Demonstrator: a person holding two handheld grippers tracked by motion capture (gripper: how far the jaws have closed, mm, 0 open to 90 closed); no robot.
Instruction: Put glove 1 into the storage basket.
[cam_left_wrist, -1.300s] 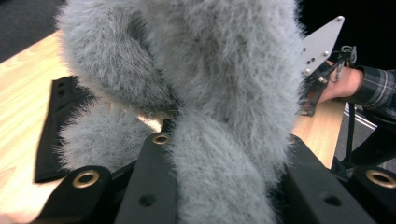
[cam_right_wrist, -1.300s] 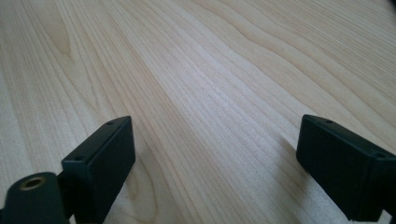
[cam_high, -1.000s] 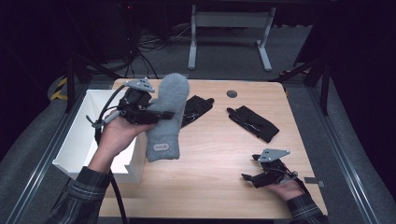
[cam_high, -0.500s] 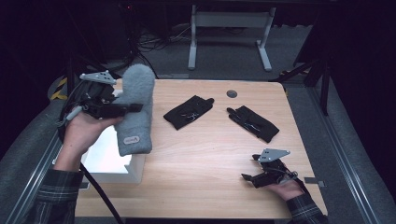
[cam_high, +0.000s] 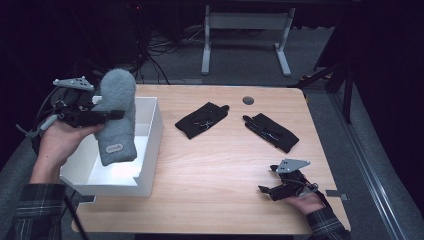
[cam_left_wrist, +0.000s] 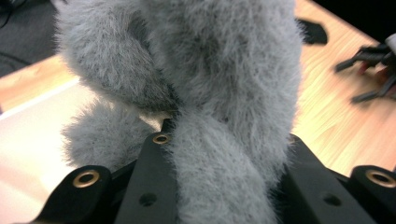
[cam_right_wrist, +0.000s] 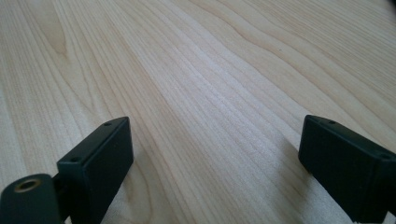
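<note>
Over white bin (cam_high: 150, 150) at far left: left gripper (cam_high: 107, 116) clamped on fuzzy grey mitten (cam_high: 117, 117), mitten hanging upright above bin's open top, small label near bottom end. Mid-table, two black gloves (cam_high: 202, 120) (cam_high: 272, 131) lying flat, near each other but apart. Far right, right gripper (cam_high: 267, 190) low over bare wooden table (cam_high: 210, 175), jaws wide apart, nothing between them.

The grey mitten (cam_left_wrist: 210, 93) hides the left gripper's (cam_left_wrist: 219, 186) jaw tips.
</note>
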